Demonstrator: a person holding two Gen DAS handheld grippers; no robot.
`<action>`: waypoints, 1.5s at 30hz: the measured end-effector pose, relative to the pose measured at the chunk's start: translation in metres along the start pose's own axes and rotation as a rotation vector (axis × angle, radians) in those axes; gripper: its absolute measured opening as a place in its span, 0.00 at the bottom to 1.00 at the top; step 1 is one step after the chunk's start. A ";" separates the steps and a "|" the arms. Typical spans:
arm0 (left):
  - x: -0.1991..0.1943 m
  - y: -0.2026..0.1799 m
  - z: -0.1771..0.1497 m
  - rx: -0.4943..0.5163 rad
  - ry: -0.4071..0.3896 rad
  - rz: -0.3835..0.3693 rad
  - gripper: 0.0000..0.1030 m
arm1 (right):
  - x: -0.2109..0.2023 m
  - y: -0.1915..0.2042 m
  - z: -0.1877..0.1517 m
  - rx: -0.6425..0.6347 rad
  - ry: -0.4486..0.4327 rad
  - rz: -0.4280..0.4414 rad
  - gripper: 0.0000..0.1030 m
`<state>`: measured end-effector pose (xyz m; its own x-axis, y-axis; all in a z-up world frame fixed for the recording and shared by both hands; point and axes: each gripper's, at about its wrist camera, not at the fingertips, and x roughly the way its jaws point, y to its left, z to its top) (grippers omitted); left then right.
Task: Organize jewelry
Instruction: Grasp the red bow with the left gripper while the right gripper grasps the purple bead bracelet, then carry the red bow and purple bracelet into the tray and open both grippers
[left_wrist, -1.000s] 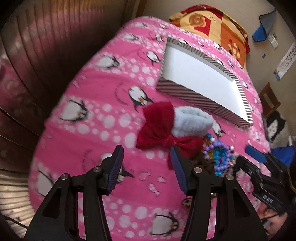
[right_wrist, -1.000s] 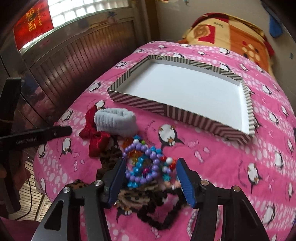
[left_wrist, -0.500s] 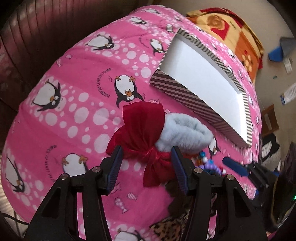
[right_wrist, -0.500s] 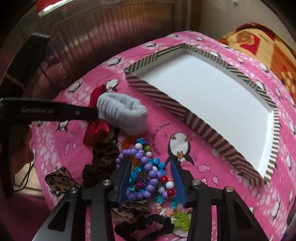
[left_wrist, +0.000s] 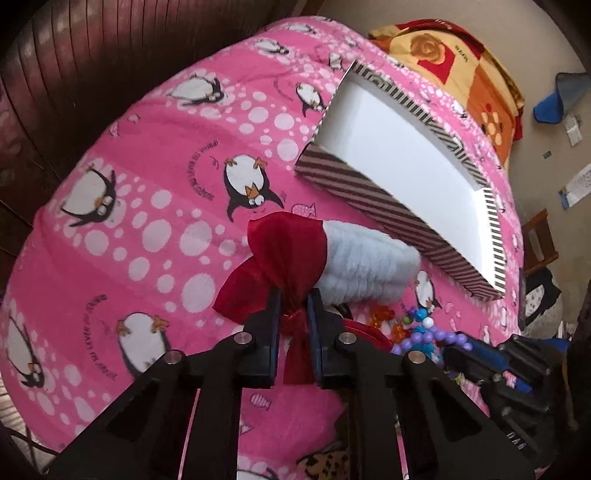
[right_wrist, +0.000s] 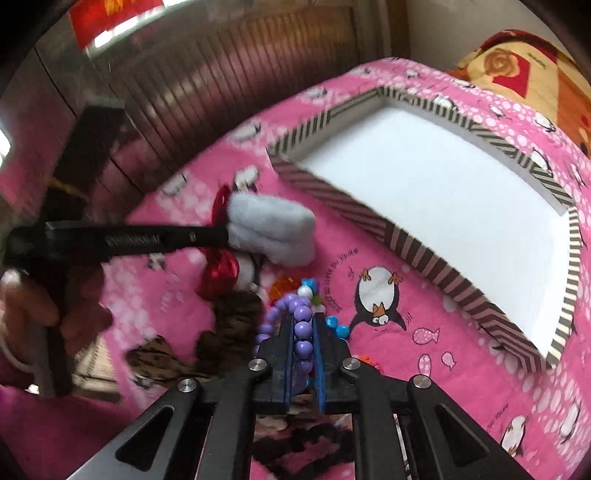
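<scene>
My left gripper (left_wrist: 293, 301) is shut on the knot of a red bow (left_wrist: 284, 258), whose loops fan out past the fingertips. A grey fluffy scrunchie (left_wrist: 365, 264) lies against the bow. My right gripper (right_wrist: 303, 321) is shut on a purple bead bracelet (right_wrist: 301, 325), low over the pile of jewelry. The bow (right_wrist: 218, 269) and scrunchie (right_wrist: 273, 230) also show in the right wrist view, with the left gripper's finger reaching in from the left. A striped box lid (left_wrist: 369, 192) with a white inside lies beyond on the pink penguin blanket (left_wrist: 147, 184), and it shows empty (right_wrist: 347, 201).
Brown and leopard scrunchies (right_wrist: 236, 314), orange and blue beads (right_wrist: 338, 328) and a black scrunchie (right_wrist: 303, 446) lie around the right gripper. A dark wooden panel wall (right_wrist: 221, 74) borders the bed on the left. An orange patterned cushion (left_wrist: 461, 62) lies at the far end.
Both grippers have closed: the left on the red bow's knot, the right on the purple bead bracelet. Both have moved in closer to the pile.
</scene>
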<state>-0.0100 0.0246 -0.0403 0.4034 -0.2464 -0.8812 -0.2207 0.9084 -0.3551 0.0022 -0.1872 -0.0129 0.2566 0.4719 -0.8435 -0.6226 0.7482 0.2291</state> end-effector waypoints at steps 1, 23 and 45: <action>-0.005 0.002 0.000 0.004 -0.003 -0.004 0.09 | -0.006 0.001 -0.001 0.011 -0.016 0.009 0.08; -0.029 -0.011 -0.002 0.129 -0.034 -0.022 0.07 | -0.034 -0.002 -0.030 0.115 0.016 -0.147 0.09; -0.045 -0.014 0.007 0.147 -0.065 -0.018 0.07 | -0.040 -0.001 -0.018 0.140 -0.067 -0.063 0.08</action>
<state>-0.0191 0.0259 0.0069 0.4636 -0.2452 -0.8514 -0.0827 0.9448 -0.3172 -0.0207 -0.2147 0.0121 0.3432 0.4487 -0.8252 -0.4963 0.8325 0.2463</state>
